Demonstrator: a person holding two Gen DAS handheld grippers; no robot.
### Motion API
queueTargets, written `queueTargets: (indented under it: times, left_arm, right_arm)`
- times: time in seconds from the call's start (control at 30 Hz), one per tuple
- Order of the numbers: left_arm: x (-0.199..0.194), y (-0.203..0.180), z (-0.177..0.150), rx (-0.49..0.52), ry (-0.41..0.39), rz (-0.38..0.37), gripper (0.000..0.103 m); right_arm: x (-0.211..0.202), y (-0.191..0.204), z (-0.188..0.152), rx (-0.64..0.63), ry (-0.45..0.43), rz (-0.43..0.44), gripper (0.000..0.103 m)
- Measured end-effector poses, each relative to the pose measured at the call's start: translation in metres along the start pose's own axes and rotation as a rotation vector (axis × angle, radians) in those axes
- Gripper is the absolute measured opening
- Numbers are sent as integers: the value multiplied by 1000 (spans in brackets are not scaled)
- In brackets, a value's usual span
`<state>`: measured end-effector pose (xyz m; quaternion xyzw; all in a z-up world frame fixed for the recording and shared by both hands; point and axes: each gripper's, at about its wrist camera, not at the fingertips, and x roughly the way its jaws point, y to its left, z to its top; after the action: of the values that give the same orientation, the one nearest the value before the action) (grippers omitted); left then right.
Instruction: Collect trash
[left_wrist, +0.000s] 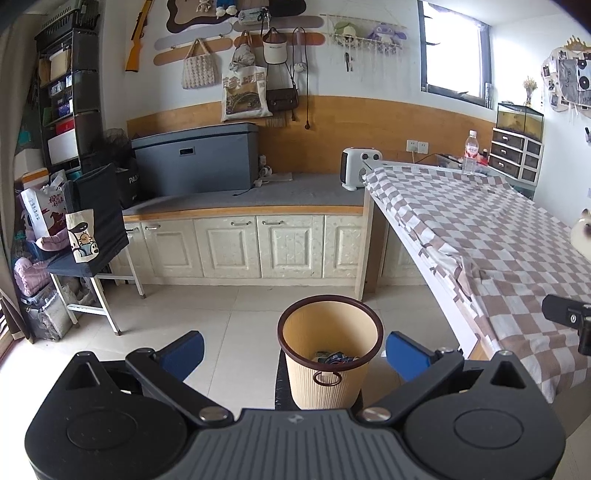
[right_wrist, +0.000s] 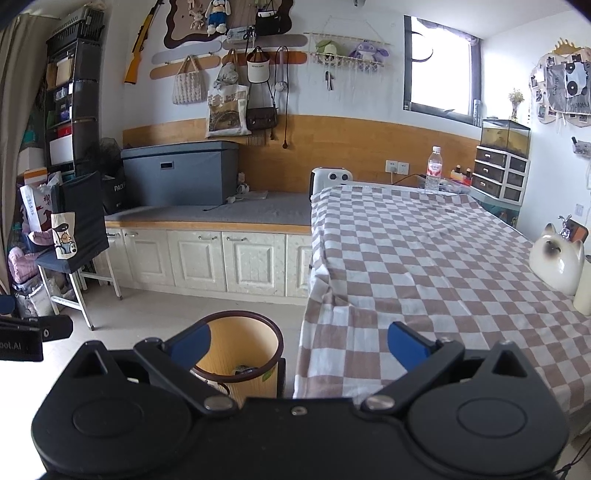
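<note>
Right wrist view: checkered tablecloth (right_wrist: 424, 266), bin (right_wrist: 243, 354) beside.

Beige ribbed bin (left_wrist: 330, 354) with dark brown rim; brown-and-white checked cloth (right_wrist: 424, 258); blue pads (left_wrist: 184, 352) on black grippers; grey box (left_wrist: 195, 162); white cat figurine (right_wrist: 556, 258).

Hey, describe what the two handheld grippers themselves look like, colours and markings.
Both match: the left gripper and right gripper have matte black bodies with round pivot housings, silver bolts, and blue pads on the fingers. The left's centre plate is ribbed grey with a small logo.
</note>
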<state>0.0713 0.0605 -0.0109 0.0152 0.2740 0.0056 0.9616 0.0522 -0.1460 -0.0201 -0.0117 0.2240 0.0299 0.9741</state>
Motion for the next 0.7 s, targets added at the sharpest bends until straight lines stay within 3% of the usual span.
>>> queueTargets:
  times: [0.7]
  left_arm:
    - [2,-1,-4,-11,16,-7,103]
  right_arm:
    - [1,7,-4,-2,44,-15,103]
